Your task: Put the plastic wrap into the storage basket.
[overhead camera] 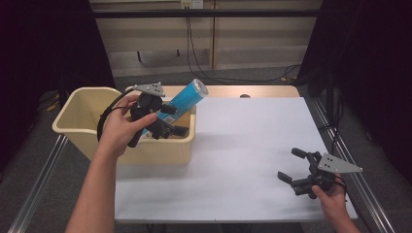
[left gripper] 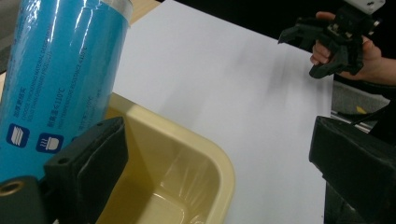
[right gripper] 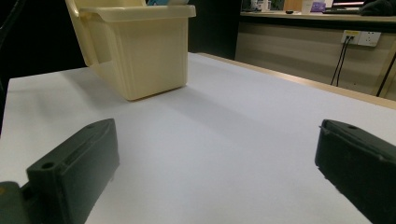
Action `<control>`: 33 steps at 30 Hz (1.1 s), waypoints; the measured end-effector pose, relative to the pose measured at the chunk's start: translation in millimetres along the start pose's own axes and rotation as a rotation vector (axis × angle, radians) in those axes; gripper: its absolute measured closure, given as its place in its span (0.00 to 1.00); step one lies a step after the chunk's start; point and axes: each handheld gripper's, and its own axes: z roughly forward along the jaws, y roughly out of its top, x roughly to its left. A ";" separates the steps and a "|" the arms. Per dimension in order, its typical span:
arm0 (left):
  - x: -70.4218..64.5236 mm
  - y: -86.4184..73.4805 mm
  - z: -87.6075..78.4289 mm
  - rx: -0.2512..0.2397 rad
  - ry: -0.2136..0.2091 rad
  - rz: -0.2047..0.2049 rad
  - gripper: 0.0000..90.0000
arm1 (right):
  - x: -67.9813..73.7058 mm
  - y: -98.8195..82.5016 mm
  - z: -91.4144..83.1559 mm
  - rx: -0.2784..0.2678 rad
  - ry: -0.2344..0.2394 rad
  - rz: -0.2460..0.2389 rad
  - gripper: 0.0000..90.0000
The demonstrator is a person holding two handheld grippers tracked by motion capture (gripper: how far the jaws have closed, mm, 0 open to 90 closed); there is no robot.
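Note:
A blue cylindrical roll with a silver end leans tilted in the cream plastic bin, its top past the bin's far right rim. My left gripper hovers over the bin's right half, open, jaws pointing right. In the left gripper view the roll stands just outside the left jaw, with the bin rim between the jaws. My right gripper is open, low over the white sheet at the front right, with nothing between its fingers. The right gripper also shows far off in the left gripper view.
The bin stands on the sheet's left part, partly over the table's left edge. Metal rails run along both table sides. Cables hang on the floor and wall behind the table.

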 end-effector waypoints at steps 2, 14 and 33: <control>-2.1 -3.8 -2.5 -0.009 0.012 0.001 0.05 | -0.1 0.1 -0.1 0.000 -0.001 0.002 0.00; -12.5 -28.2 -3.1 -0.069 0.012 0.000 0.05 | 1.1 0.3 1.3 0.002 0.002 -0.001 0.00; -27.0 -50.5 1.3 -0.158 0.043 0.025 0.05 | 0.9 0.7 -0.8 -0.004 0.000 0.002 0.00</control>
